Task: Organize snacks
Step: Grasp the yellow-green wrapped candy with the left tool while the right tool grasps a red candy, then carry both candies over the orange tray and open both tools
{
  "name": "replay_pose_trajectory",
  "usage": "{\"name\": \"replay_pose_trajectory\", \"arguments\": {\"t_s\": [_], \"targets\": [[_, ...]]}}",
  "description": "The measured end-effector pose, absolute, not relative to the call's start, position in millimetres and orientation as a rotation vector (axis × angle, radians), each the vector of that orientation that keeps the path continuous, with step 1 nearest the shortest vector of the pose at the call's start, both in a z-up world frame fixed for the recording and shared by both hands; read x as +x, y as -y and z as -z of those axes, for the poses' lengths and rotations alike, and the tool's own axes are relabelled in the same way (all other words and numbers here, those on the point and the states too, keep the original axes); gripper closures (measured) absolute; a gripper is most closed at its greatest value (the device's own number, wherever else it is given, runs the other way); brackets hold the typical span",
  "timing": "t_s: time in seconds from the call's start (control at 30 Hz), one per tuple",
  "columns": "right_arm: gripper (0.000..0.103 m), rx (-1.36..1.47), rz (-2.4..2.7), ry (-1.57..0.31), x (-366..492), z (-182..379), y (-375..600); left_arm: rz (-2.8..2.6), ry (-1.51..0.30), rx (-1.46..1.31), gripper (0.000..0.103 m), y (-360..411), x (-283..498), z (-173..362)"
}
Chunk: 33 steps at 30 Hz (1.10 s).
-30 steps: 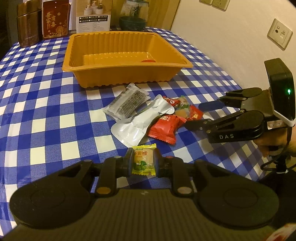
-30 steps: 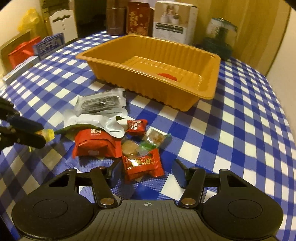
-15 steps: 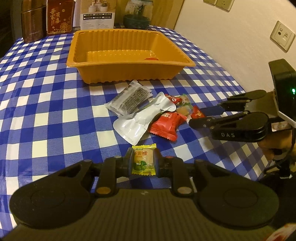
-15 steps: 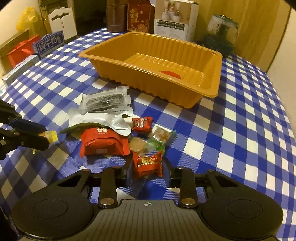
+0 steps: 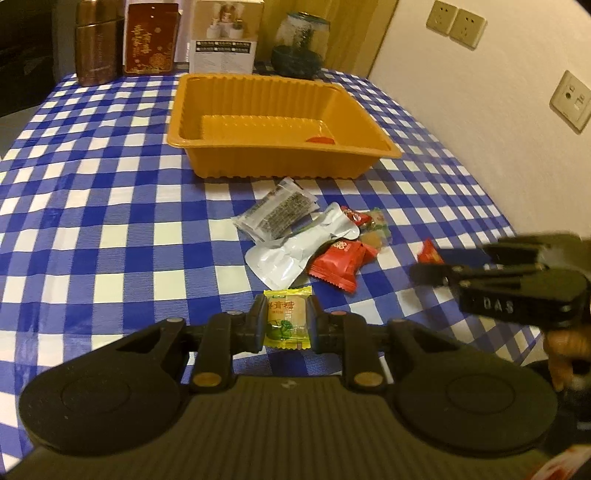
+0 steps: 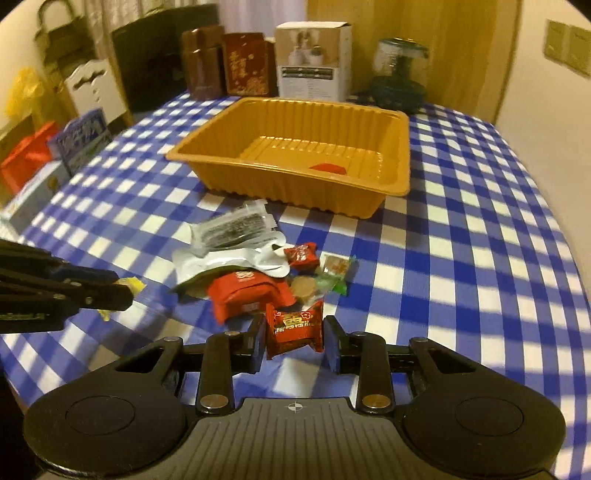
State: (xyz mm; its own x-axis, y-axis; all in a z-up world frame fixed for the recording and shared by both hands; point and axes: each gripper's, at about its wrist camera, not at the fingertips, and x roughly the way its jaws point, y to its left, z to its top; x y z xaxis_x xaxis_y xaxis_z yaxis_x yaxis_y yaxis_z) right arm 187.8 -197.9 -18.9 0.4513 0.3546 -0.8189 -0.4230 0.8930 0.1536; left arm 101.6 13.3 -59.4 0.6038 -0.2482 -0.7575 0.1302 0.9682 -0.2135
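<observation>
1. Since the earlier frames the right gripper has closed in around the dark red candy and drawn it out of the pile toward the near edge of the table; the left gripper has kept its hold on the yellow candy throughout.
2. The blue-and-white checked table carries everything.
3. The orange tray sits toward the far edge of the table, with one flat red piece lying on its floor at its right end.
4. A brown tin, a red box, a white box and a glass jar stand in a row along the far edge, behind the tray.
5. The silver pouch lies in the middle of the table, in the loose pile in front of the tray.
6. The clear packet with dark filling lies between the tray and the pouch, overlapping the pouch's far end.
7. The large red packet rests against the pouch's right side.
8. A small red candy and two clear-wrapped sweets lie just right of the pouch.
9. The yellow candy is pinched upright between the left gripper's fingers, near the table's near edge.
10. The dark red candy stands between the right gripper's fingers; I cannot tell whether both fingers press it.
</observation>
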Motion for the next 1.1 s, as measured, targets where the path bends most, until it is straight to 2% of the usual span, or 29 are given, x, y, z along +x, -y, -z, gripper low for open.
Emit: {"name": "replay_pose_trajectory", "arguments": {"t_s": [0.37,1.1], "targets": [[0.070,0.027,-0.380,-1.000,153.9,-1.5,197.4,0.151,-0.882,-0.141,0.083,-18.2,84.0,39.0],[0.070,0.028,-0.383,-0.959,139.0,-24.0,189.6,0.151,-0.847,-0.163,0.083,-20.8,72.1,19.1]]}}
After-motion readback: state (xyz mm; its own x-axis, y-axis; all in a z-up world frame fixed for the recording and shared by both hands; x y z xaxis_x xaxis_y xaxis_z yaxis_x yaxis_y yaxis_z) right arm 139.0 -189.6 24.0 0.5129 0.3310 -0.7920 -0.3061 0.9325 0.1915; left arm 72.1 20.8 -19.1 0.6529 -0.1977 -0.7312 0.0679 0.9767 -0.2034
